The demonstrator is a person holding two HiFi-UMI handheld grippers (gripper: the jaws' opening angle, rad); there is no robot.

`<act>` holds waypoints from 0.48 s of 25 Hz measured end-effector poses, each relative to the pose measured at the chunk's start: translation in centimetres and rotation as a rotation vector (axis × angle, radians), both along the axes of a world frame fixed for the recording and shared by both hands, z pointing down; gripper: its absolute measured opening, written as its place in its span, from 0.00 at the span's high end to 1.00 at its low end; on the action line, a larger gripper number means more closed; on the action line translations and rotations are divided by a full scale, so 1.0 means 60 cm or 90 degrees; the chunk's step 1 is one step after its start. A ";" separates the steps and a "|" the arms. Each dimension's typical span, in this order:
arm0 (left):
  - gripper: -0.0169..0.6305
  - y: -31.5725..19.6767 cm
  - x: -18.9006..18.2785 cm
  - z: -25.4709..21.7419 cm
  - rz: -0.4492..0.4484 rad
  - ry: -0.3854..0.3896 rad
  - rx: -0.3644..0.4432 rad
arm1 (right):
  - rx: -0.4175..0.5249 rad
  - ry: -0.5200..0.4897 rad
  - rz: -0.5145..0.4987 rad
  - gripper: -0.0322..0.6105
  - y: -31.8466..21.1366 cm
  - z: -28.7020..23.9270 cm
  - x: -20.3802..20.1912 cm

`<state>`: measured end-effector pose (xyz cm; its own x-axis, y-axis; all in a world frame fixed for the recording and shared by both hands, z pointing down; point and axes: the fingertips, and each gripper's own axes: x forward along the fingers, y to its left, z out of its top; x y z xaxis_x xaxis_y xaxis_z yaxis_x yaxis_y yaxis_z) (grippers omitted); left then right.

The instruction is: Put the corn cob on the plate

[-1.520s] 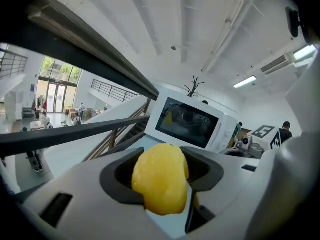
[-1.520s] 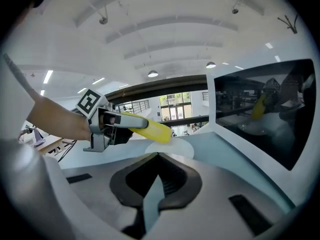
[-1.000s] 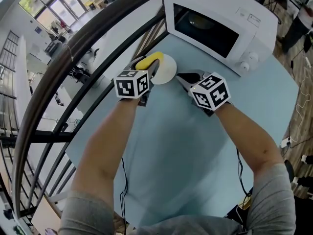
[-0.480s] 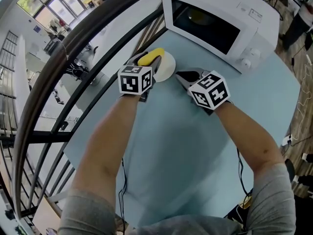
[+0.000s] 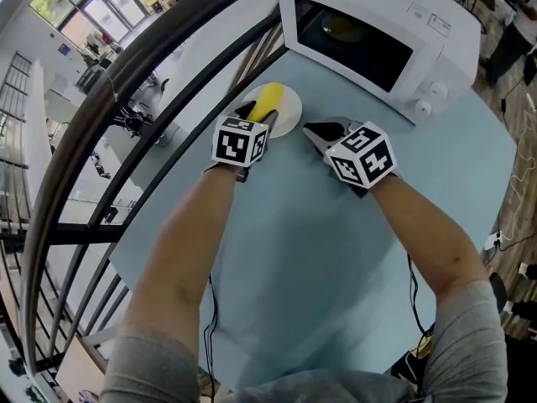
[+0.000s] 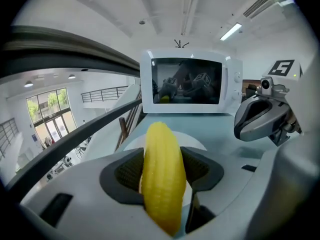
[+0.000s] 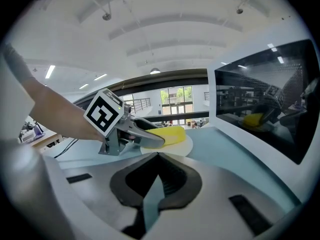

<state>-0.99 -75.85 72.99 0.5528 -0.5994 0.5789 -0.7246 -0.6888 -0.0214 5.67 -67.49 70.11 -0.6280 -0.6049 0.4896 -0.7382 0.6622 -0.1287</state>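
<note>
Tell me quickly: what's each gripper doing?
Left gripper: closed on the corn cob, over the plate.
Right gripper: closed, empty.

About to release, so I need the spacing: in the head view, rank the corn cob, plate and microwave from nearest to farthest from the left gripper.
1. Corn cob: held in the left gripper itself.
2. Plate: directly under the cob, just ahead of the gripper.
3. Microwave: farther back, toward the upper right.

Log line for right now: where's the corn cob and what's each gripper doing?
left gripper: shut on corn cob | corn cob: over plate, not released | right gripper: shut, empty, beside plate
</note>
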 end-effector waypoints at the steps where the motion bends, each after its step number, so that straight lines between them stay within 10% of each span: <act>1: 0.61 0.000 0.000 0.000 -0.001 0.000 0.000 | 0.000 0.001 -0.001 0.92 0.001 0.001 -0.001; 12: 0.61 -0.002 -0.001 0.002 -0.014 0.023 -0.004 | -0.004 0.001 -0.004 0.92 0.001 0.008 -0.009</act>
<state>-1.08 -75.98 73.09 0.5604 -0.6080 0.5624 -0.7393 -0.6733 0.0087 5.15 -67.41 70.57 -0.6311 -0.5982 0.4938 -0.7343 0.6659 -0.1317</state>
